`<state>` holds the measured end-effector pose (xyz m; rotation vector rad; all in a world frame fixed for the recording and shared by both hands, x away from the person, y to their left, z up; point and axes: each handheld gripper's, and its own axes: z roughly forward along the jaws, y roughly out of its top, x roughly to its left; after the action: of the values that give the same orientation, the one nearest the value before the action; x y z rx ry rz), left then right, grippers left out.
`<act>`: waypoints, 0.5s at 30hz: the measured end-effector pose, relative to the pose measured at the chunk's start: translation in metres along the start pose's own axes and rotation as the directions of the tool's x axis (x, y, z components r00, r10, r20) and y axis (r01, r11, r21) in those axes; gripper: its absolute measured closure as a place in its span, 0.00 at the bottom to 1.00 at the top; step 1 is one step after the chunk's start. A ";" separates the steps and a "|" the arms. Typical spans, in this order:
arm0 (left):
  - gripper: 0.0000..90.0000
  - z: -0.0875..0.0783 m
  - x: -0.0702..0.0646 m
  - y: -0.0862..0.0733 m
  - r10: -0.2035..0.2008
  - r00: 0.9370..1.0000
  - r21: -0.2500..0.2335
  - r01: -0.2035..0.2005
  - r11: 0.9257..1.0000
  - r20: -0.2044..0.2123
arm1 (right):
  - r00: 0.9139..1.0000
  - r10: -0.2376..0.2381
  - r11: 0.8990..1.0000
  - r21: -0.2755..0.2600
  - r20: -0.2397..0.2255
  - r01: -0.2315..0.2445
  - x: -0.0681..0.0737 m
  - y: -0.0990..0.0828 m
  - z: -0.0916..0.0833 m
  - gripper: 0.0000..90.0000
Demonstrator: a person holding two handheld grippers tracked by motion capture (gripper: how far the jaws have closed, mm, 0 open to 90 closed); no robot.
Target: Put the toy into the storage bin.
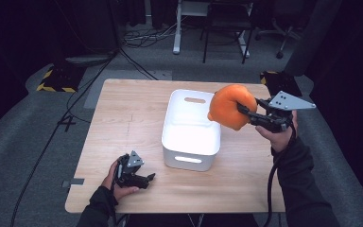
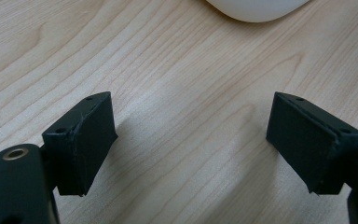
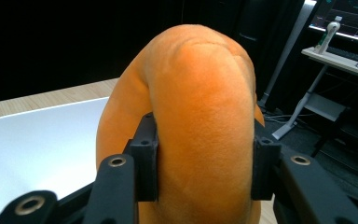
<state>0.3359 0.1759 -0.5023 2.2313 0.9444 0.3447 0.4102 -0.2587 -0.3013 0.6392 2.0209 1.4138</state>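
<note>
Currently catalogued, item by item:

Right gripper: my jaws are clamped on the orange plush toy, one pad on each flank, so the soft body bulges out between and above them.
Reason for grip: I judge the squeeze sits on the toy's middle so it hangs steady while carried.
Toy position: held in the air over the right rim of the white bin, clear of the wooden table; I take the bin to be where it is headed.
Toy appearance: rounded, bent over like a hump, short fuzzy orange pile, a seam line near the crown; no face or label that I can make out.
Left gripper: my jaws stand apart with nothing between them, low over bare table wood near the front left edge, well apart from the bin.
Reason for left placement: parked out of the way, I judge.
Bin: open top, cut-out handles, interior looks empty.
</note>
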 end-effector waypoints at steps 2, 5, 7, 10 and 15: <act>0.18 0.000 0.000 0.000 0.001 1.000 0.000 -0.001 1.000 -0.001 | 1.000 0.001 1.000 -0.005 -0.007 -0.001 0.002 0.002 0.003 0.63; 0.18 0.000 0.000 0.000 0.001 1.000 0.000 -0.001 1.000 -0.001 | 1.000 -0.002 1.000 -0.004 -0.015 0.002 0.006 0.005 0.006 0.63; 0.18 0.000 0.000 0.000 -0.001 1.000 -0.001 0.001 1.000 -0.001 | 1.000 -0.008 1.000 -0.003 -0.019 0.008 0.009 0.008 0.009 0.63; 0.18 0.000 0.000 0.000 -0.003 1.000 0.000 0.003 1.000 0.000 | 0.999 -0.014 1.000 -0.006 -0.030 0.014 0.012 0.010 0.012 0.63; 0.17 0.000 0.000 0.000 -0.003 1.000 -0.005 0.003 1.000 -0.002 | 0.999 -0.007 1.000 -0.009 -0.043 0.007 0.017 0.015 0.017 0.63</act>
<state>0.3359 0.1758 -0.5028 2.2255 0.9475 0.3478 0.4105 -0.2311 -0.2947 0.6024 2.0468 1.4434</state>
